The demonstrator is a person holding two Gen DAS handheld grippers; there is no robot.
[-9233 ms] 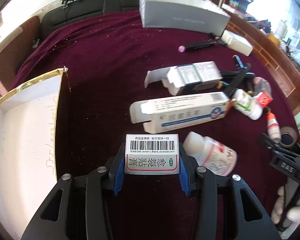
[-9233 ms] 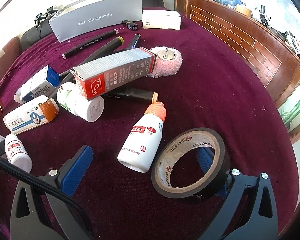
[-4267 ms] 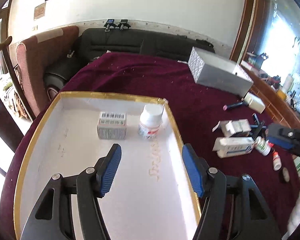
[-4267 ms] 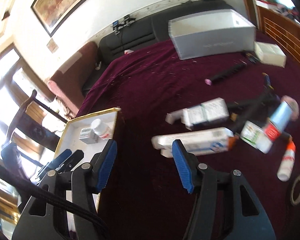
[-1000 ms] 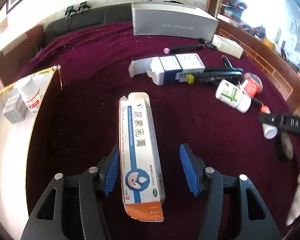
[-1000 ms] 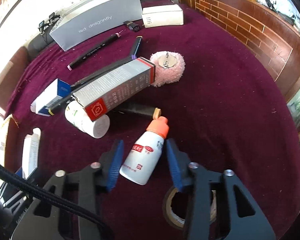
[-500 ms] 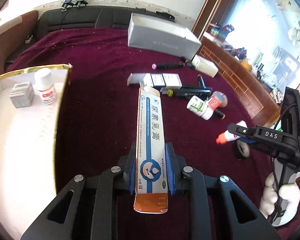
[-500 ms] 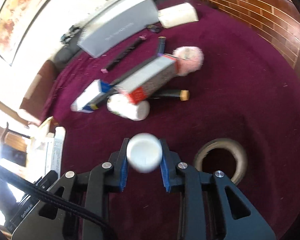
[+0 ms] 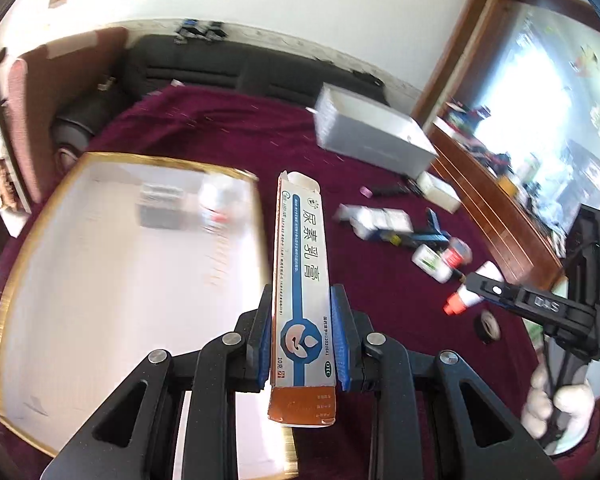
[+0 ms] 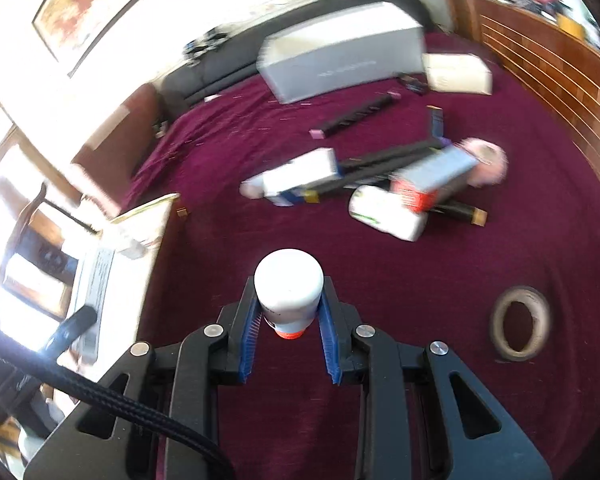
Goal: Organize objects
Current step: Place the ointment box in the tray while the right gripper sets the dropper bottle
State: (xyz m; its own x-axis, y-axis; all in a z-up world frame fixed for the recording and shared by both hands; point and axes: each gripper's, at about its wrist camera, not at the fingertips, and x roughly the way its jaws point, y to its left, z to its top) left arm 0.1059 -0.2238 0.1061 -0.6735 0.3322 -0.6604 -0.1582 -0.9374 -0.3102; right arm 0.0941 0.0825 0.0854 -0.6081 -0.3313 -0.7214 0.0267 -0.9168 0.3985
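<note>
My left gripper (image 9: 303, 336) is shut on a long white-and-blue ointment box (image 9: 302, 276) and holds it in the air, just right of the gold-rimmed white tray (image 9: 100, 304). A small box (image 9: 158, 210) and a white bottle (image 9: 216, 208) stand blurred at the tray's far end. My right gripper (image 10: 289, 320) is shut on a white bottle with an orange cap (image 10: 289, 292), held above the maroon cloth. That gripper and bottle also show in the left wrist view (image 9: 470, 294).
On the maroon table lie a white-blue carton (image 10: 296, 178), black markers (image 10: 356, 116), a grey-red box (image 10: 432, 180), a white-green bottle (image 10: 388, 212), a pink puff (image 10: 488, 160) and a tape roll (image 10: 520, 328). A grey box (image 10: 340, 52) and small white box (image 10: 456, 72) stand at the back.
Both grippers have risen and swung left toward the tray, the left carrying the ointment box and the right carrying the orange-capped bottle. The tray now fills more of the left view.
</note>
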